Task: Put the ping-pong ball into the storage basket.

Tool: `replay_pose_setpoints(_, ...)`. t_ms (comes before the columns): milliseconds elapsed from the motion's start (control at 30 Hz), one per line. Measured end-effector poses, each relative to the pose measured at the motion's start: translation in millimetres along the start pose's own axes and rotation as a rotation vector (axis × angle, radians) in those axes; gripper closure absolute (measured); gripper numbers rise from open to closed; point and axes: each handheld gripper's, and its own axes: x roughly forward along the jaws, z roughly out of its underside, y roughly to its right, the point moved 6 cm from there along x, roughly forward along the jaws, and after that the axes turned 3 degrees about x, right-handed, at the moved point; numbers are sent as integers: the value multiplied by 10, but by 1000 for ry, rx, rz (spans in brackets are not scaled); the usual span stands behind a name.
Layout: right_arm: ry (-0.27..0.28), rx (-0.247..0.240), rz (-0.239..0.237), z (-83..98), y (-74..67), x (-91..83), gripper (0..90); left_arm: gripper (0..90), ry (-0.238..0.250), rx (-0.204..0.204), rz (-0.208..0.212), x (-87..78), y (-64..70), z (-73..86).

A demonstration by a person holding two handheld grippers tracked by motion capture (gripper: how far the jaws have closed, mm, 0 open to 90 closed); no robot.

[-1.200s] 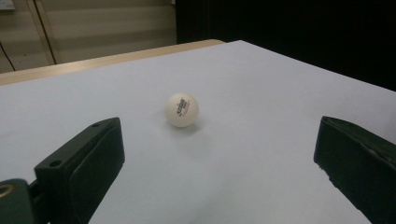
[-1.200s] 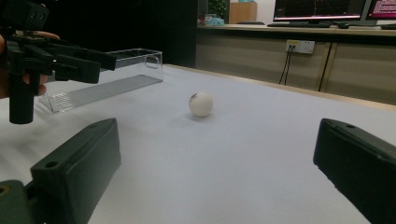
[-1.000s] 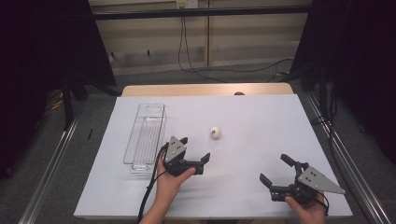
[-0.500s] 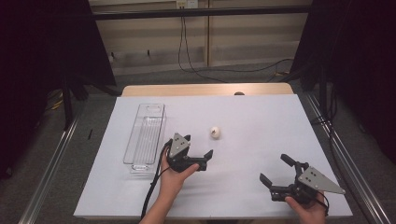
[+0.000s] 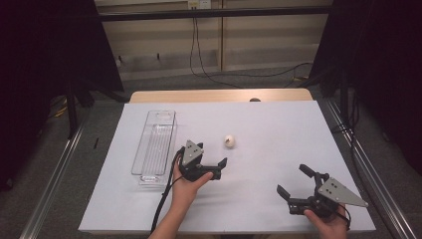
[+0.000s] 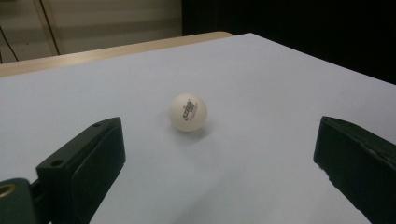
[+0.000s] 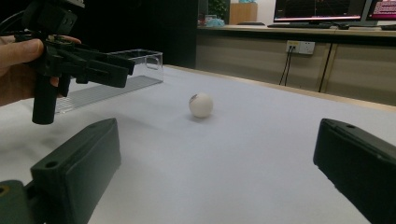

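A white ping-pong ball (image 5: 229, 141) with a small printed logo rests on the white table sheet (image 5: 278, 129). My left gripper (image 5: 219, 168) is open just below and left of it, jaws pointing at it. In the left gripper view the ball (image 6: 187, 112) lies ahead of the open gripper (image 6: 219, 140), slightly left of centre and beyond the jaw tips. My right gripper (image 5: 293, 180) is open near the front right edge, with nothing between its jaws. In the right gripper view the ball (image 7: 201, 104) sits farther off, ahead of the open gripper (image 7: 219, 140), and the left gripper (image 7: 125, 70) is at the left.
A long clear plastic box (image 5: 155, 144) lies on the left part of the table, its lid or base flat at its near end. The box (image 7: 140, 58) stands behind the left gripper in the right gripper view. A wooden strip (image 5: 219, 95) runs along the table's far edge.
My left gripper has edged slightly to the right, toward the ball. The right gripper and the ball have not moved.
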Motion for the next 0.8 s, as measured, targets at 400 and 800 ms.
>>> replay_pose_setpoints(400, -2, 5, -1, 2, -1, -2, 4, 22, -8, -4, 0, 68, 0, -24)
replay_pose_setpoints(800, 0, 3, -6, 2, -6, 6, 4, 22, -21, -2, -9, 147, -14, -22)
